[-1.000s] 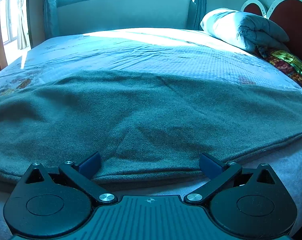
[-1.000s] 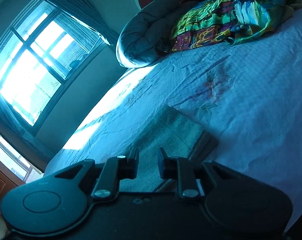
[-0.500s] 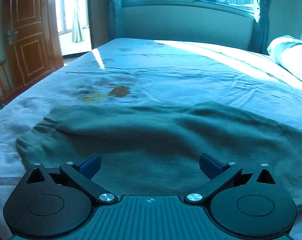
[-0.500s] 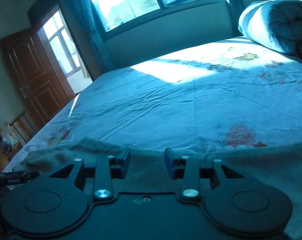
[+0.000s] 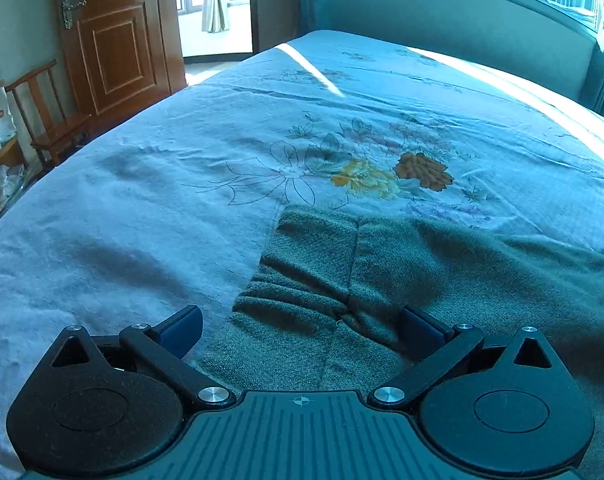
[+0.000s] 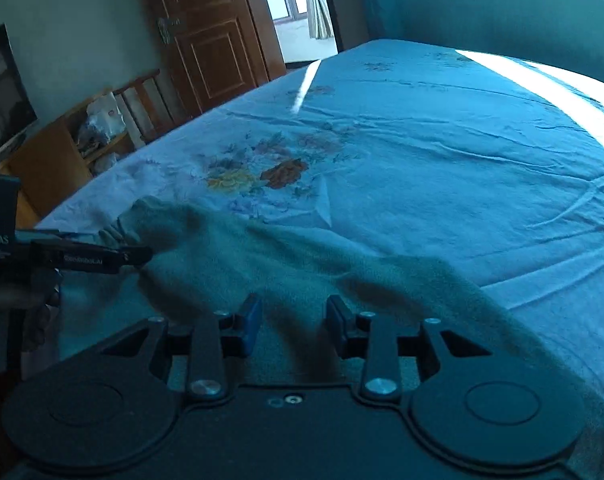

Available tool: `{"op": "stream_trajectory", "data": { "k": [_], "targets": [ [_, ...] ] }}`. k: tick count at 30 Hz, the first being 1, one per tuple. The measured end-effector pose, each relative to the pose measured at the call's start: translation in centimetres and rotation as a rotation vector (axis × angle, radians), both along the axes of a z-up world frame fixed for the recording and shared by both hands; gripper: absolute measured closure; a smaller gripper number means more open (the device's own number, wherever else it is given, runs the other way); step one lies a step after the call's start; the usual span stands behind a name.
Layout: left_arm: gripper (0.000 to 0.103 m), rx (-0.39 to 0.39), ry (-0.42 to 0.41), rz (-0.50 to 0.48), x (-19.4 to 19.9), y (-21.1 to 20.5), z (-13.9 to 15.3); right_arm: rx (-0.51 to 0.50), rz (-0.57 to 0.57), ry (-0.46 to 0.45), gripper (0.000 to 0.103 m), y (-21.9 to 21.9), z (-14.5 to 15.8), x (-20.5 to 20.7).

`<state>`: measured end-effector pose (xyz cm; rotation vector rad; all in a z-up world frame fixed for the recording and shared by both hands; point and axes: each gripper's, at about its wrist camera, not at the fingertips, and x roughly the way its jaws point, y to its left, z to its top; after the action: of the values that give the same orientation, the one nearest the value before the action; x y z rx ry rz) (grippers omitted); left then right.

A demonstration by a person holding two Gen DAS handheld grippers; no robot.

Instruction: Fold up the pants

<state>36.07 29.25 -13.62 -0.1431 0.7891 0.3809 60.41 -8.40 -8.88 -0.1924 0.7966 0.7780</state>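
- The pants are laid out flat on the bed, a grey-green knit pair, with the gathered cuff end sitting just below the flower print on the sheet.
- The left tool is seen spread wide, hovering right at that cuff end; one finger is off the fabric over bare sheet, the other is over the pants. Nothing is pinched between them.
- From the right wrist view, the left tool can be spotted at the cuff, on the door side of the flower print. Whether it's touching the cloth there can't be told, it's a bit blurry.
- The right tool is opened to a narrower gap, held low over the pants further along the leg from the flower print. Fabric is seen through the gap, but no grip can be made out.
- The sheet is wrinkled beyond the flower print, with a strip of sunlight across the far side.
- A wooden door and a chair are seen past the bed edge, well away from the flower print.
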Motion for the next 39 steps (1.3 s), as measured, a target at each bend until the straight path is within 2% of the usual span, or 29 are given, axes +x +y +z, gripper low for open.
{"op": "stream_trajectory", "data": {
  "k": [1, 2, 4, 6, 8, 9, 12, 14, 15, 16, 19, 21, 23, 25, 27, 30, 34, 37, 39],
  "targets": [
    [0.000, -0.007, -0.007, -0.001, 0.0, 0.0, -0.4, -0.085, 0.002, -0.025, 0.075, 1.1, -1.2, 0.0],
    [0.000, -0.018, -0.015, -0.001, -0.2, 0.1, -0.6, -0.093, 0.004, -0.047, 0.075, 1.0, -1.5, -0.1],
    [0.000, -0.060, -0.035, 0.001, -1.1, 0.7, -0.1, -0.049, -0.009, -0.036, 0.076, -0.4, -0.5, -0.2],
    [0.000, -0.048, -0.059, 0.001, -2.3, 1.0, 0.8, 0.049, -0.031, -0.084, 0.075, -3.0, 1.2, 0.1],
    [0.000, -0.035, -0.091, 0.008, -3.7, 1.3, 1.3, 0.044, -0.094, -0.111, 0.074, -4.6, 2.0, 1.3],
    [0.000, -0.051, -0.097, 0.014, -4.0, 1.4, 1.3, 0.044, -0.122, -0.111, 0.074, -5.2, 2.1, 2.3],
    [0.000, -0.095, -0.085, 0.023, -4.2, 1.7, 0.3, 0.040, -0.150, -0.030, 0.074, -5.6, 1.2, 5.5],
    [0.000, -0.122, -0.071, 0.030, -4.1, 1.7, -0.7, 0.021, -0.129, 0.000, 0.073, -5.0, 0.2, 6.3],
    [0.000, -0.125, -0.069, 0.030, -4.3, 1.6, -1.0, -0.001, -0.122, -0.011, 0.078, -4.8, -0.1, 6.4],
    [0.000, -0.119, -0.073, 0.026, -4.3, 1.6, -1.1, -0.023, -0.113, -0.029, 0.084, -4.6, -0.2, 6.4],
    [0.000, -0.117, -0.070, 0.020, -4.5, 1.6, -1.1, -0.123, -0.072, -0.101, 0.084, -3.2, -0.4, 5.8],
    [0.000, -0.088, -0.055, 0.013, -4.5, 1.1, -1.4, -0.197, -0.064, -0.150, 0.084, -2.3, -1.3, 5.3],
    [0.000, -0.063, -0.052, 0.005, -4.4, 0.8, -1.5, -0.189, -0.097, -0.155, 0.083, -2.4, -1.7, 5.4],
    [0.000, -0.082, -0.067, 0.013, -4.9, 1.2, -1.2, -0.122, -0.148, -0.124, 0.080, -3.4, -0.4, 5.1],
    [0.000, -0.070, -0.089, 0.021, -5.9, 0.9, -0.3, -0.058, -0.170, -0.182, 0.077, -5.4, 1.4, 2.9],
    [0.000, -0.019, -0.135, 0.016, -7.8, -0.5, 1.0, -0.013, -0.218, -0.173, 0.062, -9.8, 2.4, -0.1],
    [0.000, 0.024, -0.183, -0.013, -8.7, -3.4, 2.0, -0.017, -0.332, -0.167, 0.062, -16.9, 1.8, -3.8],
    [0.000, 0.032, -0.195, -0.016, -8.5, -5.9, 2.6, 0.083, -0.447, -0.207, 0.061, -23.1, 2.9, -7.0],
    [0.000, 0.052, -0.201, -0.010, -8.2, -7.4, 2.9, 0.096, -0.564, -0.242, 0.061, -27.2, 3.3, -8.1]
  ]
}}
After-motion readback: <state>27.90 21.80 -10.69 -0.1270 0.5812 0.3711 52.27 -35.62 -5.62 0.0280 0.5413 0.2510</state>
